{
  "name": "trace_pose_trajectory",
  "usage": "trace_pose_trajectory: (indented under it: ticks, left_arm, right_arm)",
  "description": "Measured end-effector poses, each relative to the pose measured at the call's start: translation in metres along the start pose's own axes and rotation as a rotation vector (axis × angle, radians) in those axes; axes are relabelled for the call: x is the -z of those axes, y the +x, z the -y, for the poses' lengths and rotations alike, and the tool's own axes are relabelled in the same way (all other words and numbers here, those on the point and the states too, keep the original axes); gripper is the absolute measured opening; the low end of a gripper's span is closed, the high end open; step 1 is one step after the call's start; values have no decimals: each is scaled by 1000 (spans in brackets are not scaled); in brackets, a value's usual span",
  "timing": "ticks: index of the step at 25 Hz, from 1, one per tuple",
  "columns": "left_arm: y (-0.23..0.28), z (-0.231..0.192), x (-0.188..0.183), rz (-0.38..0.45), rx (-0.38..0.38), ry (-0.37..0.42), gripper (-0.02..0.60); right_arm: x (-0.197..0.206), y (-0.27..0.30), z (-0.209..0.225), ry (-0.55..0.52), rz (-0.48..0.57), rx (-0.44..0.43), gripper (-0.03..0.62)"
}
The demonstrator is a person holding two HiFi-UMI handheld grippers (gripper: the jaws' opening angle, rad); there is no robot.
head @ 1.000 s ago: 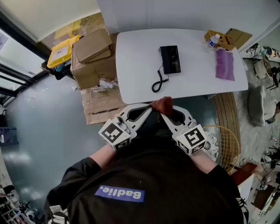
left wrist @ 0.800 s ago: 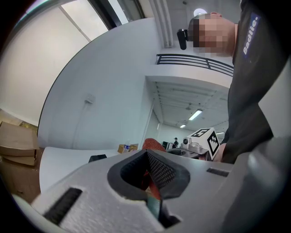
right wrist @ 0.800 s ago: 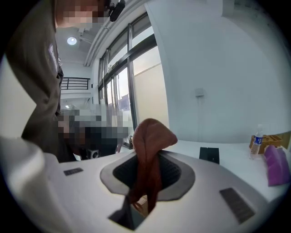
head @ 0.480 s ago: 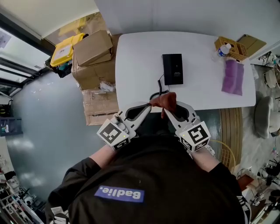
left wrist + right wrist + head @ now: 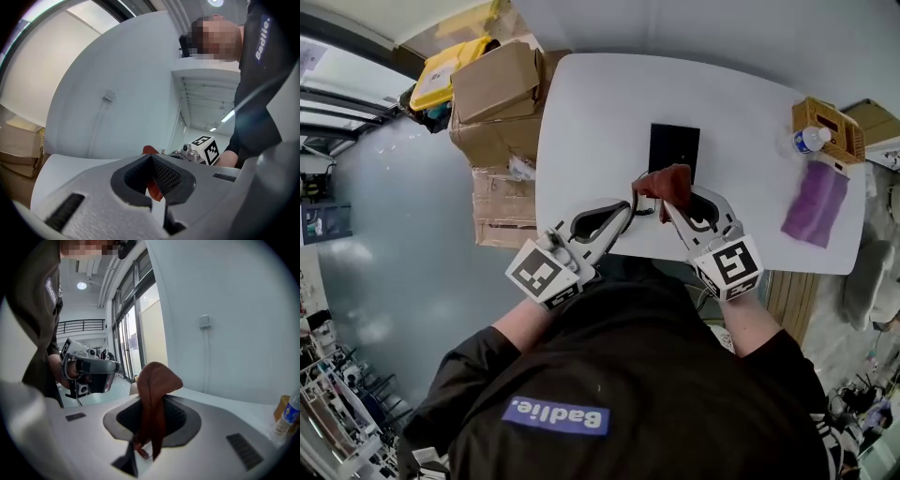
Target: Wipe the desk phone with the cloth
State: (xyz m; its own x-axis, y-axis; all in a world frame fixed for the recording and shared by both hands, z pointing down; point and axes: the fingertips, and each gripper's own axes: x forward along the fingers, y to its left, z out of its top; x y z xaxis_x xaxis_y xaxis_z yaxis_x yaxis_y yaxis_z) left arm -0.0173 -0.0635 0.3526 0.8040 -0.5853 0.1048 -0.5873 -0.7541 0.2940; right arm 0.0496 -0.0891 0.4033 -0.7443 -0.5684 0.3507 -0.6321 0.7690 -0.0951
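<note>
At the far left the cardboard boxes (image 5: 495,89) stand beside the desk (image 5: 741,112) and play no part in this. The left claw (image 5: 628,208) is now over the desk's near edge, where a second ago it hung short of the desk altogether. Its jaws are together, and the left gripper view shows a strip of the reddish-brown cloth (image 5: 667,182) nipped between them. The cloth has travelled forward with both claws. It was off the desk, then above the coiled cord (image 5: 639,199), and now its bunched top sits at the near end of the black desk phone (image 5: 674,148), which lies flat near the middle of the desk. Whether the cloth touches the phone yet I cannot tell from above. The right claw (image 5: 667,202), just right of the cloth, has advanced by the same amount. Its jaws are clamped on the cloth, which stands up between them in a folded hump in the right gripper view. Further right, a wicker basket (image 5: 831,120) with a bottle (image 5: 809,140) against it and a purple cloth-like piece (image 5: 816,202) lie well apart from the work. The approach looks nearly finished. Wiping has probably not started, and the next move likely calls for lowering the cloth onto the phone's top face and drawing it along, minding the cord just beside the left claw.
</note>
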Motion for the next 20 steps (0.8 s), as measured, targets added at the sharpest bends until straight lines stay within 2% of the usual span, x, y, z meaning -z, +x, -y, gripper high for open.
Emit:
trace_pose_trajectory:
  ticks: [3,10,16,20]
  left_arm:
    - [21,-7,-2,5,-37,-39,9]
    - [44,-31,8,1,-62,-37,9]
    - [59,-40,7,-3,-69,-44,9]
    - [61,-45,3,0,-76,-48,9]
  right_arm:
    - [11,13,30,-47,-34,-13,89]
    - [34,56,77,-186,-153,-21,89]
    - [49,94,105,-345,-257,-13,89]
    - [62,119,109,-446,-324,-30,89]
